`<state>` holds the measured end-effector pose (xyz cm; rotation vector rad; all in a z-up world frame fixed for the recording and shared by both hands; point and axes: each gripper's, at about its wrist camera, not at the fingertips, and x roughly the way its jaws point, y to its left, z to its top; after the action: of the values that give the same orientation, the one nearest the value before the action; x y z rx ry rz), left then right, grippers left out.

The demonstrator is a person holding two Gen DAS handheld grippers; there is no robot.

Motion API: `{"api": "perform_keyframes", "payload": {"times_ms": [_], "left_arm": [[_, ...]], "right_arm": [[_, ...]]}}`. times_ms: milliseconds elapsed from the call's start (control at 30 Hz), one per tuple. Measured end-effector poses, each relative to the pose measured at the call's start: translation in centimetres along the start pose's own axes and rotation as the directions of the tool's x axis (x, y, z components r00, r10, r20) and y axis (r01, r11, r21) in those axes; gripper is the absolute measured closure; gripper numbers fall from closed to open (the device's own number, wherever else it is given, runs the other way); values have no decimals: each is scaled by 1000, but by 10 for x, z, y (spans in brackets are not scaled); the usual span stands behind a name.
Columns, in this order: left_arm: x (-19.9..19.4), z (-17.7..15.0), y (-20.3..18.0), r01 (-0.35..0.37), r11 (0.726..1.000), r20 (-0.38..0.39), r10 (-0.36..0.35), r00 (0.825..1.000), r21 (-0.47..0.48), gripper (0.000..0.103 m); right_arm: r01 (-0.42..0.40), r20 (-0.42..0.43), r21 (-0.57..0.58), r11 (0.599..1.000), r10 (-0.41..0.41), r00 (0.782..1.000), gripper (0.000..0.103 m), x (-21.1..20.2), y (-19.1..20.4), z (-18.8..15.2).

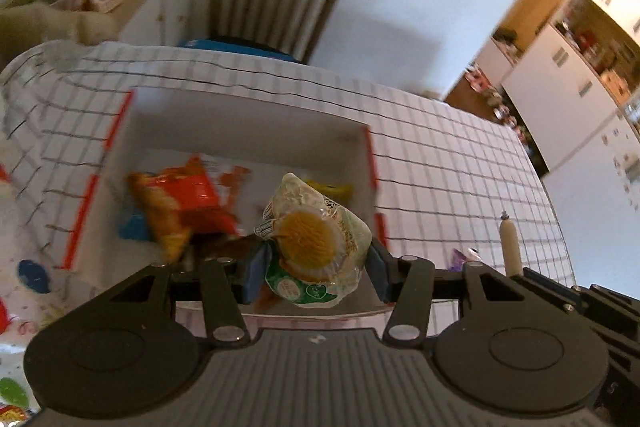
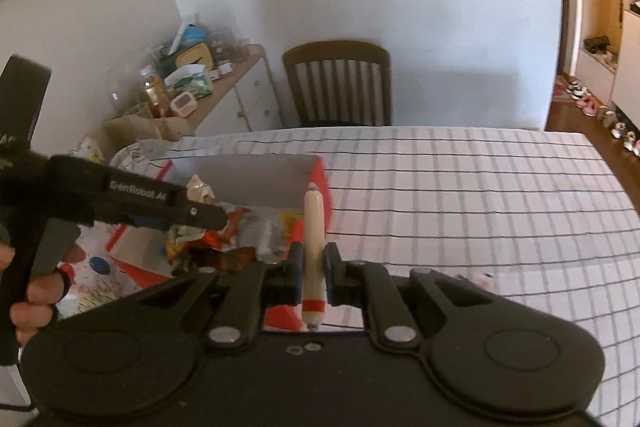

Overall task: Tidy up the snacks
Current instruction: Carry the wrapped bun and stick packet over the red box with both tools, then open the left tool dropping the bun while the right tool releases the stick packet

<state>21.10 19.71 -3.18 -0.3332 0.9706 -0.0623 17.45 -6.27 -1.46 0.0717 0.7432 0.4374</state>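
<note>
My left gripper is shut on a clear wrapped pastry with a green label and holds it over the white box with red edges. The box holds an orange-red snack bag and a yellow packet. My right gripper is shut on a cream sausage stick with a red band, upright, just right of the box. The stick also shows in the left wrist view. The left gripper also shows in the right wrist view, over the box.
The table has a white checked cloth. A wooden chair stands at the far edge. A cluttered sideboard is at the back left. A patterned plate lies behind the box. A small purple wrapper lies on the cloth.
</note>
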Motion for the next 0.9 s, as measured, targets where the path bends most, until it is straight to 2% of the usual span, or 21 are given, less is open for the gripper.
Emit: {"api": "perform_keyframes", "payload": {"times_ms": [367,500,667,767,900], "left_arm": [[-29,1,76,-104,986,70,113,991,-128,52],[-21,0,90,-123,983,47,130,990,-140,52],[7,-2,88,-135,986,-1,135,991,-96,52],[25,-1,81,-136,989,-20,135,991,-59,52],[46,-3,81,-151,988,-62,149,987,-36,52]], "right_arm": [[-64,-16,-35,997,64,998,95,40,47,23],[-68,-35,-36,997,67,997,95,56,52,25],[-69,-91,-65,995,63,994,95,88,65,25],[-40,-121,-113,993,26,992,95,112,74,20],[-5,-172,-109,994,-14,985,95,139,72,13]]}}
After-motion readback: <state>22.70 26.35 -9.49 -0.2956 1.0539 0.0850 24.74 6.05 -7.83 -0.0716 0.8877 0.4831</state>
